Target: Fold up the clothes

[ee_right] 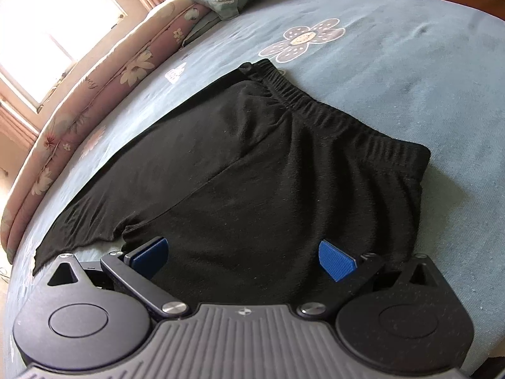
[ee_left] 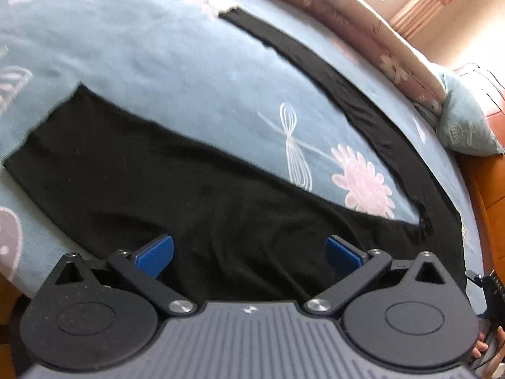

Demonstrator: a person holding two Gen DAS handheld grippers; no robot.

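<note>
Black trousers [ee_right: 268, 164] lie flat on the bed [ee_right: 410, 63], legs reaching toward its far edge. Left gripper [ee_left: 249, 255] and right gripper [ee_right: 243, 257] gape wide, holding nothing.

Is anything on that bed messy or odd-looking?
Only slightly: the black trousers lie with their legs splayed wide apart on the blue bedsheet, and the crotch is bunched. Nothing looks torn or spilled.
</note>
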